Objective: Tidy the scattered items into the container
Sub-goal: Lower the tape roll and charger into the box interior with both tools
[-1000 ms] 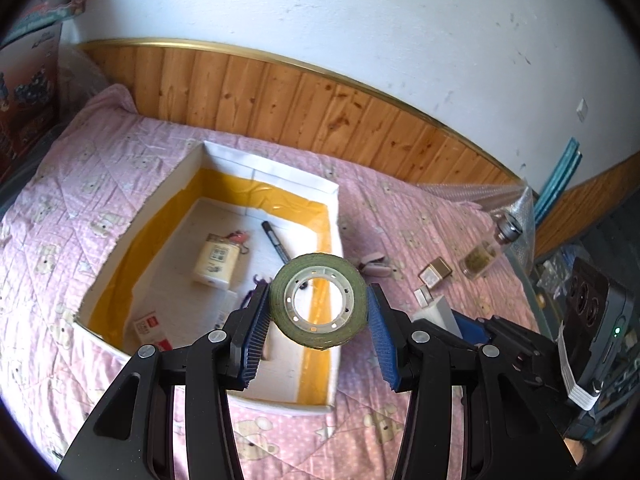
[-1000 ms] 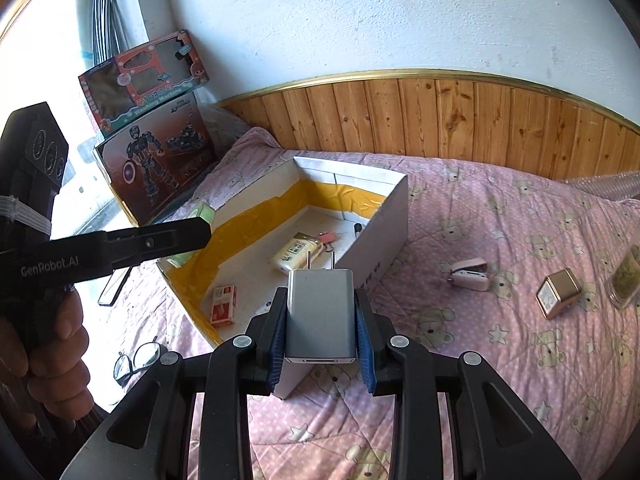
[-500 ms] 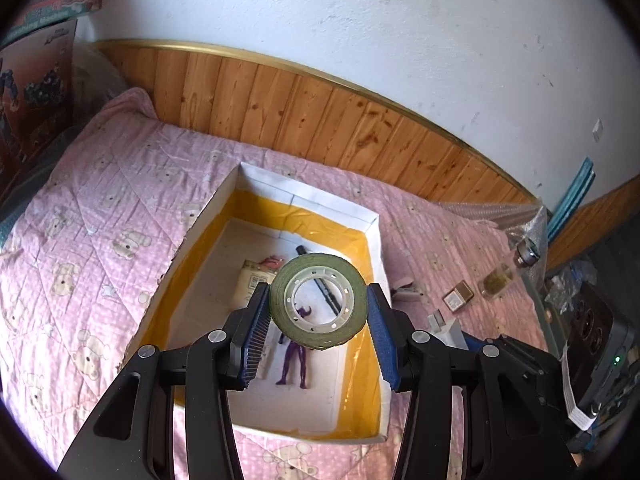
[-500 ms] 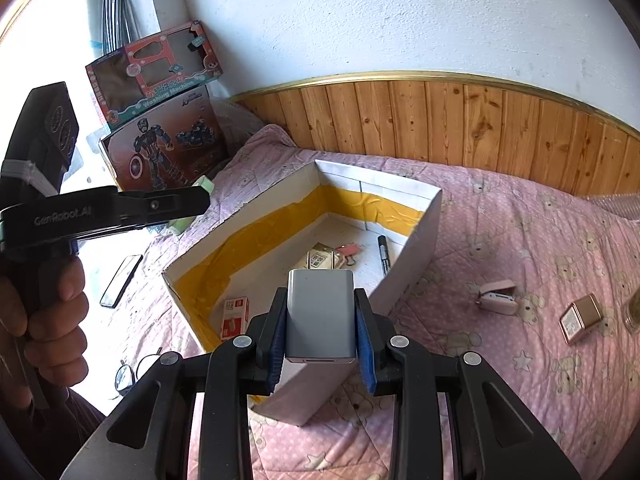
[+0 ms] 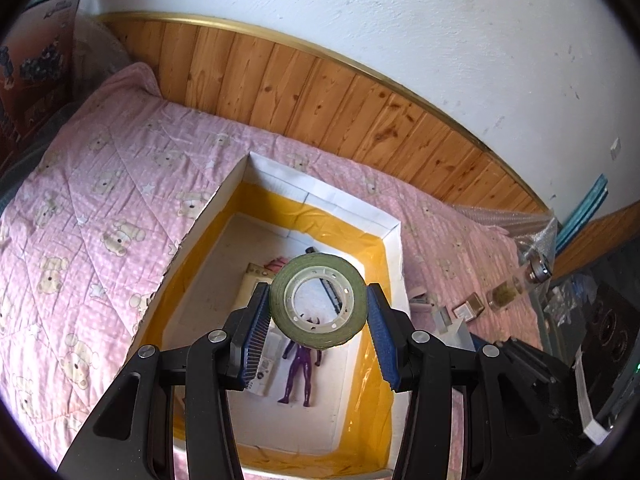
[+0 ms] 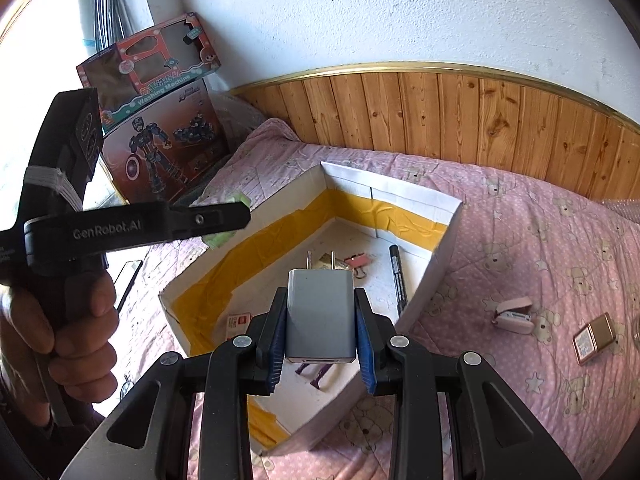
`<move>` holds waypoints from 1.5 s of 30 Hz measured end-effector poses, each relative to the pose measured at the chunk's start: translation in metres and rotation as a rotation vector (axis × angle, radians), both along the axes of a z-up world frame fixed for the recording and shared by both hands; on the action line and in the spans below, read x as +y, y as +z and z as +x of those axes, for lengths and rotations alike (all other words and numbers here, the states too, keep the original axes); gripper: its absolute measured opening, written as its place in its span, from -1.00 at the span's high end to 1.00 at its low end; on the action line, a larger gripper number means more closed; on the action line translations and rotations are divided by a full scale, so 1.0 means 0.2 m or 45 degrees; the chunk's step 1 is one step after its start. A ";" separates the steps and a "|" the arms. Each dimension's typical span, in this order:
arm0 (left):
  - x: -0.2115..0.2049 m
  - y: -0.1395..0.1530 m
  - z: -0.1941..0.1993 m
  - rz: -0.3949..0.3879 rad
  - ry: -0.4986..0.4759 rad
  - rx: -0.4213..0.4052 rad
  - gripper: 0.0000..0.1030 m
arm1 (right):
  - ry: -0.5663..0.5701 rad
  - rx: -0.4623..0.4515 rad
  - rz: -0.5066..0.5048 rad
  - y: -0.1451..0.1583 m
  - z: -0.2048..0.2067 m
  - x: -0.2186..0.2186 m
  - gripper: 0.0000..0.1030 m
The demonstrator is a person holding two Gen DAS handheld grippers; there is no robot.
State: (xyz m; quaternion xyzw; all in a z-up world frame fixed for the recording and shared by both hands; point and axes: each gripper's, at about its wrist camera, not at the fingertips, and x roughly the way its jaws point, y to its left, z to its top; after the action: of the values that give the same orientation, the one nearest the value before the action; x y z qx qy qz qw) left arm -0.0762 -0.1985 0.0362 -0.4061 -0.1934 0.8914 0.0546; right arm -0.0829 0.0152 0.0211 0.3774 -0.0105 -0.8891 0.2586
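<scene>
- While hanging over the white box (image 5: 394, 236), pinching a green tape roll (image 5: 318, 302) between both pads of the left gripper (image 5: 318, 334).
- Squeezing a grey plug (image 6: 321, 314) in the right gripper (image 6: 321, 346), above the box floor.

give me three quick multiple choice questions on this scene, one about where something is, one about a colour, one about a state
1. Where does the purple figure lie?
A. inside the box
B. on the quilt
C. in a gripper

2. What colour is the tape lining the box walls?
A. blue
B. yellow
C. green

3. What is the right gripper doing?
A. hanging open
B. clamping a pen
C. clamping a grey charger

Answers: 1 A, it rests on the box floor; 2 B, yellow bands run along the inner walls; 3 C, both pads press the charger's sides.
</scene>
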 end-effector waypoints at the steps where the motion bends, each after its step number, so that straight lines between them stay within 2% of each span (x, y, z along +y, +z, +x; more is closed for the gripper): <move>1: 0.00 -0.01 0.00 -0.003 -0.001 -0.007 0.04 | 0.002 -0.003 0.000 0.00 -0.01 -0.01 0.39; 9: -0.06 -0.11 -0.01 -0.034 0.006 -0.085 0.04 | 0.012 -0.048 -0.005 0.01 -0.13 -0.05 0.39; 17: -0.05 -0.19 0.01 -0.079 -0.046 -0.136 0.04 | 0.043 -0.094 0.007 -0.02 -0.23 -0.14 0.38; 45: -0.04 -0.30 0.00 -0.132 -0.114 -0.198 0.04 | 0.061 -0.336 -0.009 -0.16 -0.60 -0.45 0.38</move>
State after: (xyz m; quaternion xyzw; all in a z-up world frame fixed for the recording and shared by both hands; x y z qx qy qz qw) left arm -0.0764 -0.2070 -0.0231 -0.4846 -0.1323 0.8627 0.0581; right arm -0.2035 -0.0740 -0.0110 0.4902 -0.0383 -0.8253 0.2776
